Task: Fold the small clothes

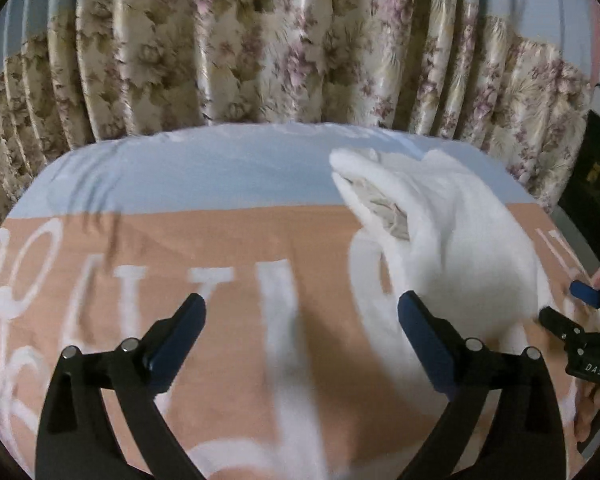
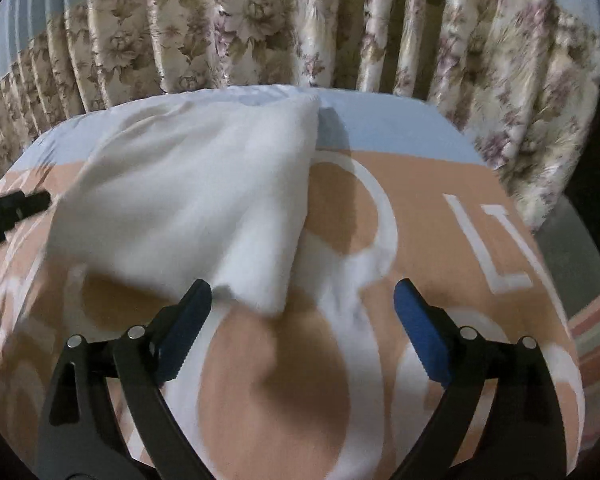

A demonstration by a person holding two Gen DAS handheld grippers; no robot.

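Observation:
A small white garment lies crumpled on the bed at the right of the left wrist view, with patterned fabric showing in its opening. In the right wrist view the garment lies spread ahead and to the left. My left gripper is open and empty above the bedcover, left of the garment; its right finger sits by the garment's near edge. My right gripper is open and empty, its left finger by the garment's near corner. The right gripper also shows in the left wrist view.
The bed carries an orange cover with large white letters and a pale blue band at the far side. Floral curtains hang behind the bed. Dark furniture stands at the far right.

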